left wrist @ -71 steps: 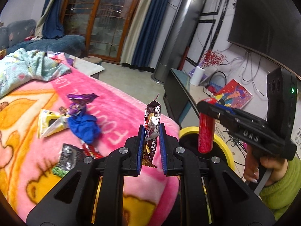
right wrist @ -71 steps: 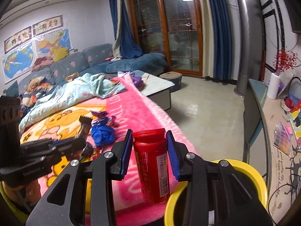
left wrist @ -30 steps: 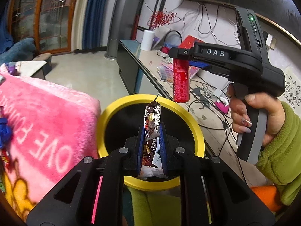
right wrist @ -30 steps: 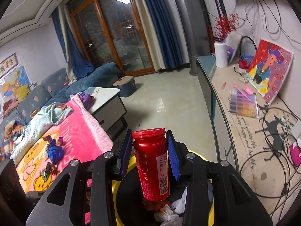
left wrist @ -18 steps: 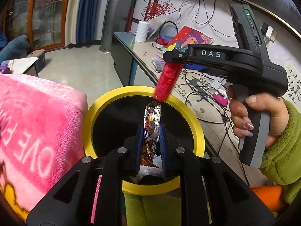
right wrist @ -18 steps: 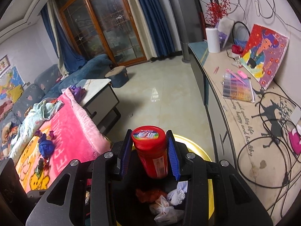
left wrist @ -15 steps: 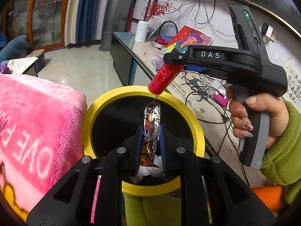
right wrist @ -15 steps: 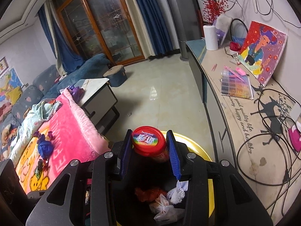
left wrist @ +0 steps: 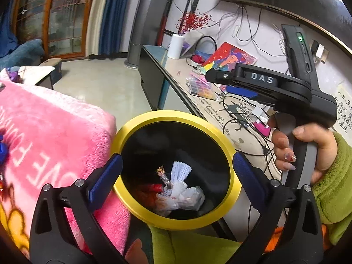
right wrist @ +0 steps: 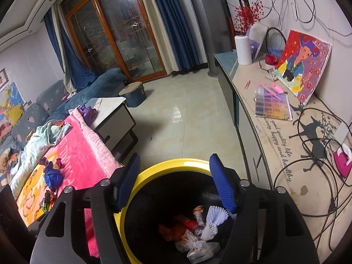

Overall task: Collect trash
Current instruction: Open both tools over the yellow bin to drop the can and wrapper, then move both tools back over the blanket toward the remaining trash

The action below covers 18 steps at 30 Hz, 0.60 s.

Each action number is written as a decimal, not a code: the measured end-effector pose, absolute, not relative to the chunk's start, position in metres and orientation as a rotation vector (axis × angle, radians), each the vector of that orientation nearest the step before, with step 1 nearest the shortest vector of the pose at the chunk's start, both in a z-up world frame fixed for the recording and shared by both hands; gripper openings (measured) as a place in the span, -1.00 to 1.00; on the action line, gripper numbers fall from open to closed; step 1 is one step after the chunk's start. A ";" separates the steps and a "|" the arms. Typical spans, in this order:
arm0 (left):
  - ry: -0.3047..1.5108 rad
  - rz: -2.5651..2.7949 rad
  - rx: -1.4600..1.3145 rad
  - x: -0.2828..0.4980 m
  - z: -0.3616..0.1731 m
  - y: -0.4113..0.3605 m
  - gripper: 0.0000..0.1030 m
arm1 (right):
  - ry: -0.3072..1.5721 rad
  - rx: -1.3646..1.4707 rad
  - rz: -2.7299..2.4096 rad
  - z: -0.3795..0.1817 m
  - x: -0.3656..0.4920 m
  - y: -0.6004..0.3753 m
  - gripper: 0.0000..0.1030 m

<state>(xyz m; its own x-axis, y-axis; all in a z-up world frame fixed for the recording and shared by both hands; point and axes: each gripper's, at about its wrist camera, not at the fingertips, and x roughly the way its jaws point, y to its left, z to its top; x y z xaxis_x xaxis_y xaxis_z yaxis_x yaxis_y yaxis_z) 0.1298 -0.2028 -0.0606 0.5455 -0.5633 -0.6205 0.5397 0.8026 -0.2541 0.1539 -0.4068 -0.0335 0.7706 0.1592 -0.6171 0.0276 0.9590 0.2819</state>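
A black bin with a yellow rim (left wrist: 140, 123) stands beside the pink blanket (left wrist: 44, 132); it also shows in the right wrist view (right wrist: 176, 162). Inside lie white foam netting (left wrist: 180, 176), a clear plastic bag (left wrist: 182, 200), a snack wrapper (left wrist: 164, 176) and something red (left wrist: 149, 192). My left gripper (left wrist: 176, 173) is open and empty over the bin. My right gripper (right wrist: 178, 187) is open and empty over the bin too; in the left wrist view its body (left wrist: 275, 88) is held above the far rim. More wrappers and a blue wad (right wrist: 52, 177) lie on the blanket (right wrist: 83, 149).
A low cabinet (right wrist: 275, 136) with cables, a bead box (right wrist: 272, 105), a painting (right wrist: 303, 66) and a white vase (right wrist: 243, 49) runs along the right wall. A small white table (right wrist: 112, 114) and tiled floor (right wrist: 187, 114) lie beyond the bin.
Both grippers have opened. The snack wrapper has dropped from my left gripper and the red can from my right gripper into the bin.
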 end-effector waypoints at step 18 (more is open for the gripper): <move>0.678 -0.556 -0.074 0.122 -0.042 -0.168 0.78 | 0.626 0.221 0.119 -0.010 0.140 -0.372 0.46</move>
<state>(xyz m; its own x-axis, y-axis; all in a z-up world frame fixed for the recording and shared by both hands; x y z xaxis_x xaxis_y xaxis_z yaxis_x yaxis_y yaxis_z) 0.1221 -0.1680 -0.0419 0.6397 -0.5105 -0.5746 0.4638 0.8525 -0.2411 0.1400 -0.3722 -0.0099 0.8048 0.1766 -0.5667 -0.0435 0.9697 0.2404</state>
